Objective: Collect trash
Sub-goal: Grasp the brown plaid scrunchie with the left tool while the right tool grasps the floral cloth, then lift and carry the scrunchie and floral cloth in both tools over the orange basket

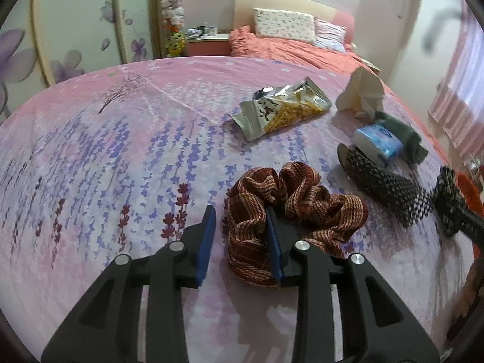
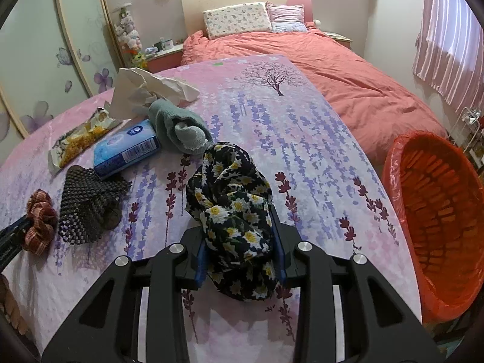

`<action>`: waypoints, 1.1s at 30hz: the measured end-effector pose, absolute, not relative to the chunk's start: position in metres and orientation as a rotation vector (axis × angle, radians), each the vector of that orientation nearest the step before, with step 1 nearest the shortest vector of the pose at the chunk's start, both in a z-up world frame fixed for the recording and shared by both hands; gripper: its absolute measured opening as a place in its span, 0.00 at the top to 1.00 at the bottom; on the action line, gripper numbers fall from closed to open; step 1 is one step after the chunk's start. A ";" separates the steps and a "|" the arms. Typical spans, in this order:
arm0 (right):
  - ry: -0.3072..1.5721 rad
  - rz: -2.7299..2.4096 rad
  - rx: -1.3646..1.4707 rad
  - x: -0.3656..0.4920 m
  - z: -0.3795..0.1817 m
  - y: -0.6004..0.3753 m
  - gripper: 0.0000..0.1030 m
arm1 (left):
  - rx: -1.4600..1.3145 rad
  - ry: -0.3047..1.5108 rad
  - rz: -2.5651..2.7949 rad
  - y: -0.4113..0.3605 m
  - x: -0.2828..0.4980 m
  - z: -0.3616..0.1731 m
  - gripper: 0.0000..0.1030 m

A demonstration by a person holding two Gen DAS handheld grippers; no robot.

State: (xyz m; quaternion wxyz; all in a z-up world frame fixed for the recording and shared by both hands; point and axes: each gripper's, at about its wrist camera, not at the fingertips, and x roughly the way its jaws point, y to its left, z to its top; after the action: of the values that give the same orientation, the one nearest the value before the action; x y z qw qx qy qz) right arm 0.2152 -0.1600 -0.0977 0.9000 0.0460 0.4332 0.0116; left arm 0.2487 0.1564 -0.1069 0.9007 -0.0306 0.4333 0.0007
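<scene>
My left gripper (image 1: 240,211) stands open low over the pink lavender sheet (image 1: 121,151). One side of a red striped scrunchie (image 1: 290,205) lies between its fingers. The right finger is inside the loop, and the left pad is clear of the fabric. My right gripper (image 2: 239,230) is shut on a black scrunchie with yellow-white flowers (image 2: 233,187), which bulges out above the pads. A torn snack wrapper (image 1: 281,109) and crumpled paper tissue (image 1: 360,93) lie farther back. An orange basket lined with a red bag (image 2: 435,227) stands off the sheet's right edge.
A blue tissue pack (image 2: 127,151), a rolled grey-green sock (image 2: 178,130) and a black checked mesh cloth (image 2: 87,202) lie between the two grippers. A salmon duvet (image 2: 348,72) and pillows are behind. A wardrobe and nightstand stand at the left, and a striped curtain hangs at the right.
</scene>
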 end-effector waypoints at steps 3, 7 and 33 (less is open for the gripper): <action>0.904 0.046 0.088 0.212 -0.097 -0.161 0.65 | -0.062 0.907 -0.018 0.158 0.248 -0.106 0.68; 0.898 0.059 0.170 0.207 -0.097 -0.170 0.64 | -0.061 0.893 -0.021 0.155 0.247 -0.107 0.78; 0.652 0.048 0.217 0.135 -0.005 -0.217 0.84 | 0.099 0.626 -0.059 0.065 0.195 0.024 0.90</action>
State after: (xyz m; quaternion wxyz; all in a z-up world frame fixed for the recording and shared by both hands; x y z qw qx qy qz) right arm 0.1350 -0.2169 -0.0054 0.9413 0.1066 0.3196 0.0233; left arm 0.1950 0.0647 0.0241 0.9497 0.0488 0.3079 -0.0292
